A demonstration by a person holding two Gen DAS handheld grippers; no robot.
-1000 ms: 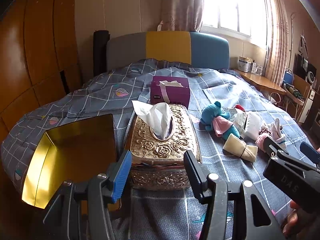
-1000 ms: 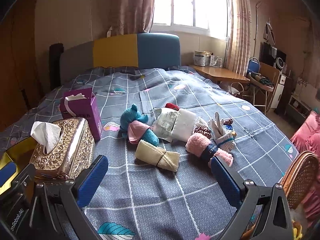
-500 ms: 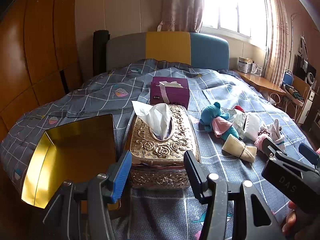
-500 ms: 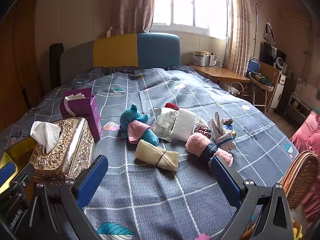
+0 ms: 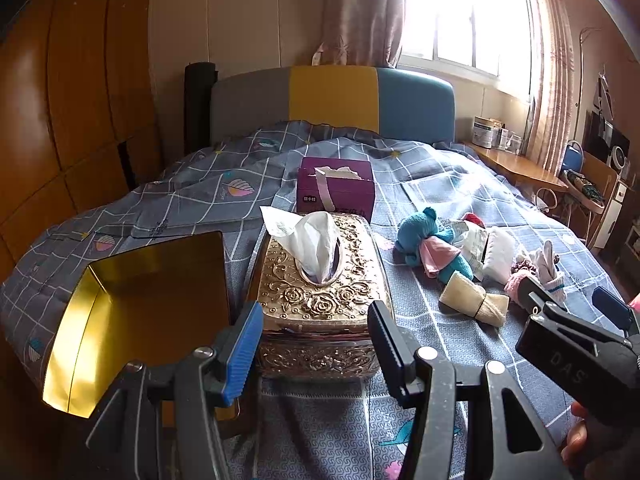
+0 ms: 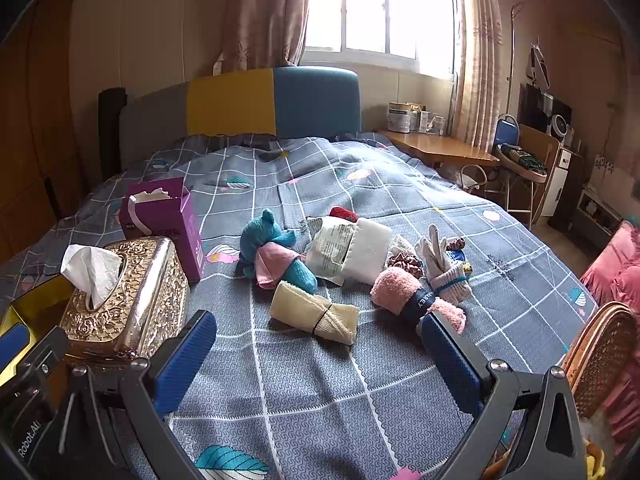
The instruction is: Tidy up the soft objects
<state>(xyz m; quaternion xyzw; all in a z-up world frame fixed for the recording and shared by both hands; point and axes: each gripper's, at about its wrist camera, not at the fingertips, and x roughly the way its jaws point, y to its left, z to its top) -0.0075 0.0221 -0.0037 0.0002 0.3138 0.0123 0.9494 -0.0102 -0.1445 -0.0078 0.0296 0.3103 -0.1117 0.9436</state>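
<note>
Left gripper [image 5: 316,340]: fingers spread wide, empty, before the gold tissue box [image 5: 322,300].
Right gripper [image 6: 320,360]: fingers spread wide, empty, right of tissue box, before beige towel roll [image 6: 314,313].

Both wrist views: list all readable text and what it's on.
"DAS": right tool body, cut off.
"Robot.AI": left tool body, start cut off.
Pink towel roll band: white lettering, unreadable.
Purple tissue box label: too small.
White packet print: blurred.
</note>
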